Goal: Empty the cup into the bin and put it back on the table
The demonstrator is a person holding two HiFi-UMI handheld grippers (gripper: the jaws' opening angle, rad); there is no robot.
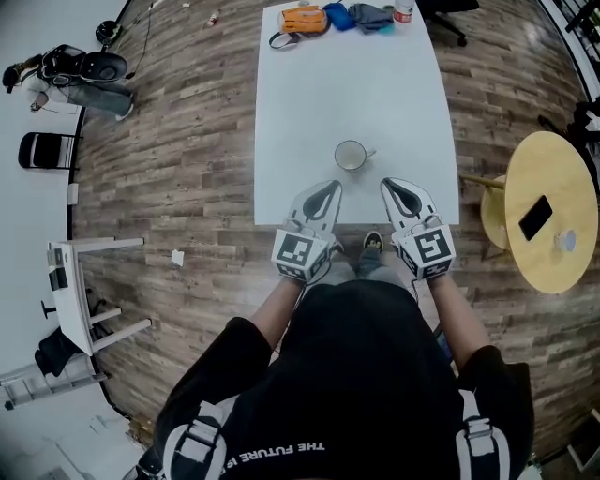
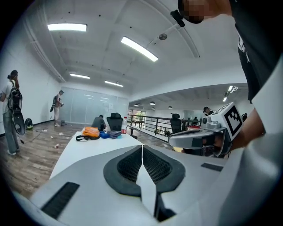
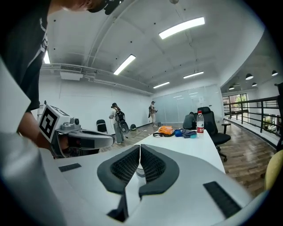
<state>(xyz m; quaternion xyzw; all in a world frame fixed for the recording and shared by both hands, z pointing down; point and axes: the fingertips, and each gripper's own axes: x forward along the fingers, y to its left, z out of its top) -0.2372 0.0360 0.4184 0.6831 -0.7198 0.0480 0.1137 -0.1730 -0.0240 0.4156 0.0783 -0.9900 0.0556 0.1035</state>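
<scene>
A white cup with its handle to the right stands upright on the white table, near the front edge. My left gripper hovers just before the cup on its left, jaws shut and empty. On the cup's right, my right gripper is likewise shut with nothing in it. In the left gripper view the left gripper shows its pads pressed together, with the right gripper beside it. In the right gripper view the right gripper is shut, and a sliver of the cup's rim shows behind the pads.
An orange bag, blue pouches and a bottle lie at the table's far end. A round wooden table with a phone stands to the right. A white stool stands at the left. People stand far off.
</scene>
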